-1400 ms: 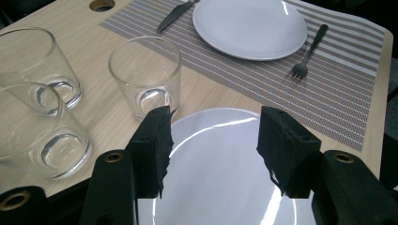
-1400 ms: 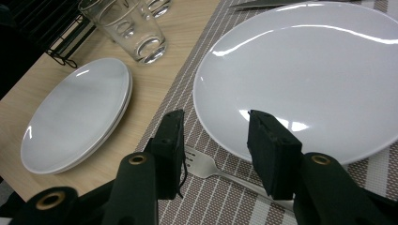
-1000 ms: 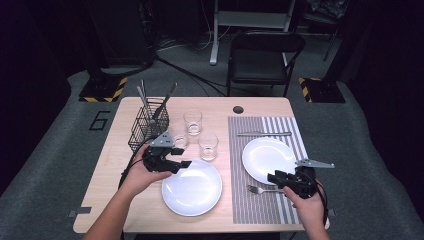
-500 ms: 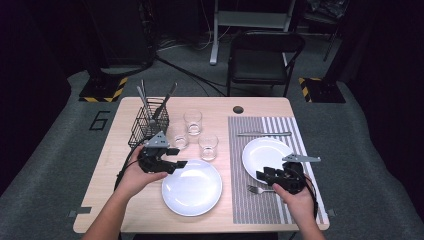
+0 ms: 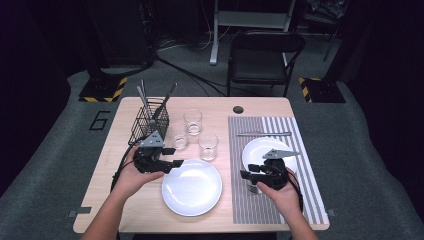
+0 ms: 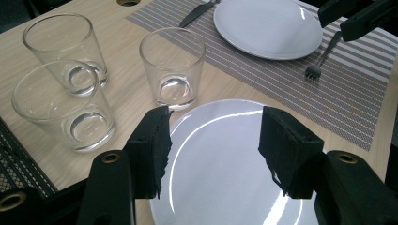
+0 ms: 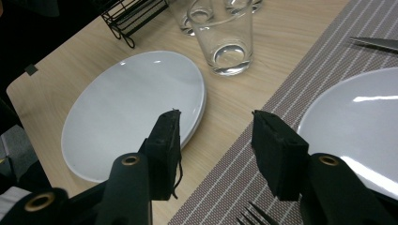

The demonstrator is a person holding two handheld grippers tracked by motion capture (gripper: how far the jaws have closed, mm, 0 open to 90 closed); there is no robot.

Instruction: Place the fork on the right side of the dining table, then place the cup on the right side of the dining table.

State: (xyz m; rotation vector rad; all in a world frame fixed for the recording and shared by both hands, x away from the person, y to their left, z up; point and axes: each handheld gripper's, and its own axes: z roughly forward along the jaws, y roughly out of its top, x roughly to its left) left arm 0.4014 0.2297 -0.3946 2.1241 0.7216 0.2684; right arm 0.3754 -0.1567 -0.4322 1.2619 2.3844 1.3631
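- Dark studio floor and a folding chair point(image 5: 265, 55) lie beyond the wooden surface point(image 5: 127, 200), which carries a striped placemat point(image 5: 275, 200) on its right half.
- Table setting seems to be the work in hand: one white plate point(image 5: 260, 150) already sits on the placemat with a knife point(image 5: 264, 133) at its 12 o'clock and a fork point(image 6: 324, 58) at its 7 o'clock.
- A second plate, the bare-wood plate point(image 5: 192, 187), lies at the surface's 6 o'clock, just left of the placemat.
- Three glasses point(image 5: 192, 121) cluster at its 12 o'clock, with a wire cutlery basket point(image 5: 147, 125) at its 10 o'clock.
- The left gripper point(image 5: 175, 164) hangs over the bare-wood plate's 10 o'clock rim, jaws wide, nothing between them.
- The right gripper point(image 5: 245, 174) sits over the placemat's left edge, facing that same plate; its jaws have just been opening, stand about half apart, and are empty.
- My reading: both grippers are approaching this plate, at the reaching step.
- The next move likely calls for lowering a jaw under the thin rim and pinching it firmly, since glazed ware may slip.
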